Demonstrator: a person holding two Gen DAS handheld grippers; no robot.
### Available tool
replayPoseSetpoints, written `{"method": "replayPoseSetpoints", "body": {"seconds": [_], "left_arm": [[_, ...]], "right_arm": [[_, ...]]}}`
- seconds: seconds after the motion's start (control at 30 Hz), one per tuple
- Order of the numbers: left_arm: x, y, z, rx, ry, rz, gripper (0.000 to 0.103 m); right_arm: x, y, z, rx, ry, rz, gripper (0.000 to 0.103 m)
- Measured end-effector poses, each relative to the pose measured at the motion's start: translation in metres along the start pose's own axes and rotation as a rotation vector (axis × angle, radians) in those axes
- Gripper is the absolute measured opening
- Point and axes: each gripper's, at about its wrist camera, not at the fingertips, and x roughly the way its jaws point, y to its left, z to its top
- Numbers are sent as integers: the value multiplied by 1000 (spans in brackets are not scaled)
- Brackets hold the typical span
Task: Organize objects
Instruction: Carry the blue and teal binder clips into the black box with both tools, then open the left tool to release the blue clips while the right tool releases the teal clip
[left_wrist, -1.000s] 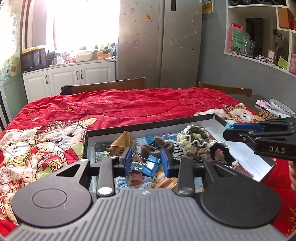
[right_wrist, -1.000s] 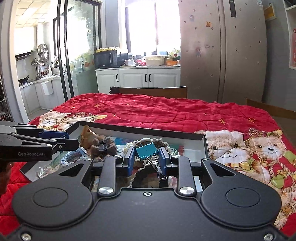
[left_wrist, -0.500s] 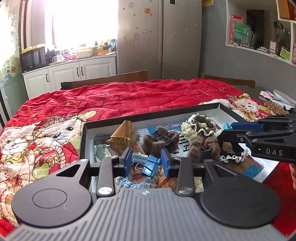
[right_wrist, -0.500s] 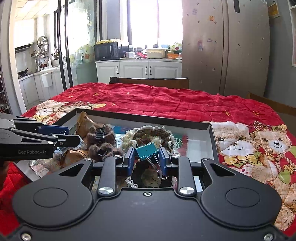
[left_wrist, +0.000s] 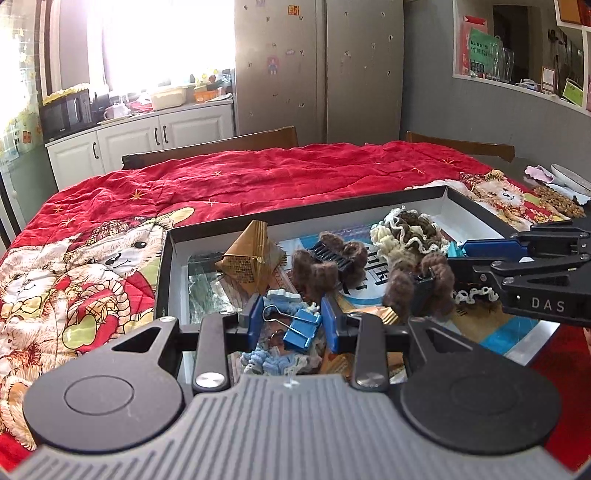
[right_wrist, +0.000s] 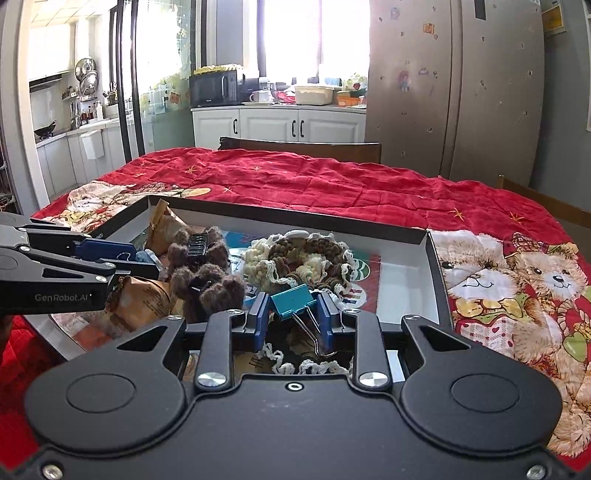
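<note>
Blue binder clip (left_wrist: 302, 329): clamped between the pads of the left hand-held gripper (left_wrist: 291, 324), wire handles pointing left, carried low over the near left part of the tray (left_wrist: 476, 210). Held by its body, likely so it can be set down among the other items without snagging.

Teal binder clip (right_wrist: 293, 301): pinched in the right hand-held gripper (right_wrist: 291, 314), wire handles trailing toward the camera, above the crocheted cream-and-brown scrunchie (right_wrist: 299, 264) at mid-tray.

Tray: black-rimmed, white-walled, resting on a desk under a red bear-print quilt (left_wrist: 236, 188); also holds a tan folded packet (left_wrist: 251, 260) and brown fuzzy hair claws (left_wrist: 327, 266). Both clips appear bound for it.

Change against the frames a second earlier: both grippers sit closer over the tray, whose contents loom larger; the right one has dipped lower; neither grip has altered.
</note>
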Motion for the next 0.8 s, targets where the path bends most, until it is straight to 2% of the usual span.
{"method": "replayPoseSetpoints", "body": {"seconds": [0.47, 0.53, 0.7, 0.8], "left_arm": [[0, -2, -1, 10, 1, 4, 39], [1, -2, -2, 11, 2, 5, 44], [0, -2, -2, 9, 1, 5, 44], [0, -3, -2, 9, 1, 4, 52]], "right_arm": [[7, 2, -3, -5, 23, 8, 27], [7, 2, -3, -6, 23, 8, 27], [7, 1, -4, 4, 25, 12, 28], [7, 0, -4, 11, 26, 12, 28]]}}
